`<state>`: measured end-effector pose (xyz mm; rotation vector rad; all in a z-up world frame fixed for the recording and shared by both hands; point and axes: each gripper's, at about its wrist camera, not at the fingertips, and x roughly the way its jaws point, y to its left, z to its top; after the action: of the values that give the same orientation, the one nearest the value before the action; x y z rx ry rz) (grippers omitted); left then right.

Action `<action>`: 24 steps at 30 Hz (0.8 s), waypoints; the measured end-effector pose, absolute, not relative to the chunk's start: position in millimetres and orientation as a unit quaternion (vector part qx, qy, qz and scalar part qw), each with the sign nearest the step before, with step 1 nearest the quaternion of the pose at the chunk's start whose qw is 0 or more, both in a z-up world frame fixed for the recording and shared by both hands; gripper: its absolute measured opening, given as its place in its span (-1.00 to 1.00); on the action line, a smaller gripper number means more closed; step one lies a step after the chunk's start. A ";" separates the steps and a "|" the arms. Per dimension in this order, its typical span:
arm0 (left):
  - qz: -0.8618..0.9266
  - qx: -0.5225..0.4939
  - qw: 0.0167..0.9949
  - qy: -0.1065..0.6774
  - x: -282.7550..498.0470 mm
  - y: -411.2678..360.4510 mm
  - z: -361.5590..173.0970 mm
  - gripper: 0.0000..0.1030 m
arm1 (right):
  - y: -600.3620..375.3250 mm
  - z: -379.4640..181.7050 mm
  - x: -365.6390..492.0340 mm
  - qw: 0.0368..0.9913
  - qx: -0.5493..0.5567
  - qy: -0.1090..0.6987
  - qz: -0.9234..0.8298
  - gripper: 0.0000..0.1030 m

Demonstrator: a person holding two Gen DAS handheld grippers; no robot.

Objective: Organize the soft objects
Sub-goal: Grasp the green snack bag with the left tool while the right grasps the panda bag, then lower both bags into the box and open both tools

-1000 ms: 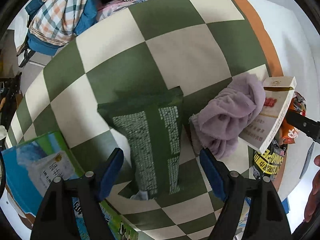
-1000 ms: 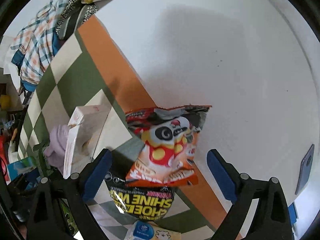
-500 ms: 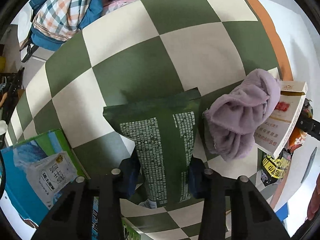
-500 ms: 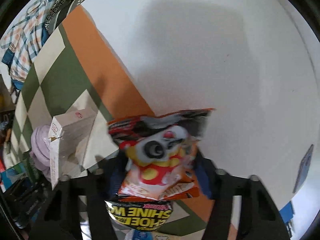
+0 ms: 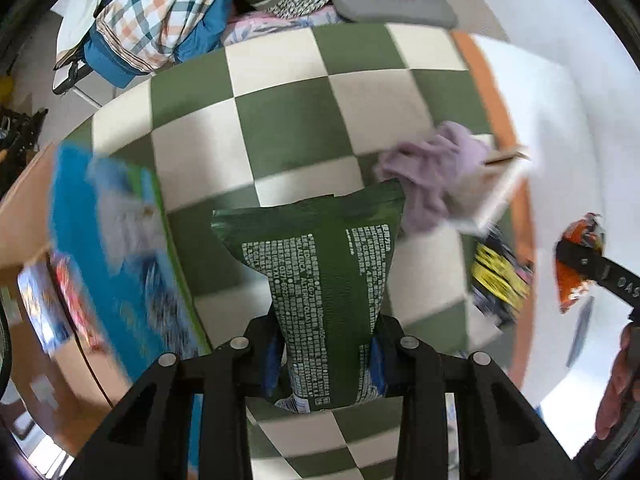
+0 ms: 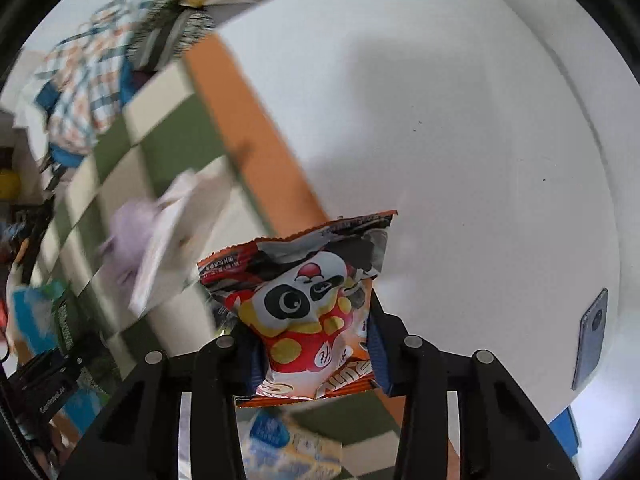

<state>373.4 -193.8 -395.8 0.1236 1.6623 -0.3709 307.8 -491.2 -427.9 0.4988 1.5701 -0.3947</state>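
Both tools grip: left tool has just closed on the green pouch, right tool on the panda snack bag, each lifted above the checkered mat. Light, crinkly, slippery film; pinching low across the body seems safest

Phone flat on white tabletop — near its edge.

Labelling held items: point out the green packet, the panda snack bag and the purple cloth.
green packet (image 5: 328, 280): left wrist view, printed back panel.
panda snack bag (image 6: 304, 304): right wrist view, panda face.
purple cloth (image 5: 432, 168): left wrist view, bunched middle.
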 end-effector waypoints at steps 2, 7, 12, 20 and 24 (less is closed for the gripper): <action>-0.171 0.046 0.670 0.721 359.5 -186.5 -375.4 -0.39 | -467.8 -406.8 303.0 0.677 0.211 0.688 -0.153 -0.16; -0.182 0.029 0.706 0.684 324.0 -143.8 -322.6 -0.39 | -388.4 -356.3 281.2 0.709 0.192 0.673 -0.087 -0.16; -0.159 0.006 0.733 0.661 311.1 -67.5 -279.6 -0.39 | -289.2 -313.0 264.9 0.729 0.176 0.661 -0.003 -0.16; -0.076 0.018 0.754 0.652 314.9 53.8 -272.4 -0.39 | -141.1 -296.4 287.8 0.737 0.113 0.662 0.079 -0.16; -0.034 0.037 0.743 0.667 334.5 102.2 -299.5 -0.39 | -93.3 -306.7 307.6 0.736 0.084 0.667 0.083 -0.16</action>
<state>334.5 102.2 -299.5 0.0810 1.4612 -0.0753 307.6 -93.3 -306.7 0.1851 1.4647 0.1830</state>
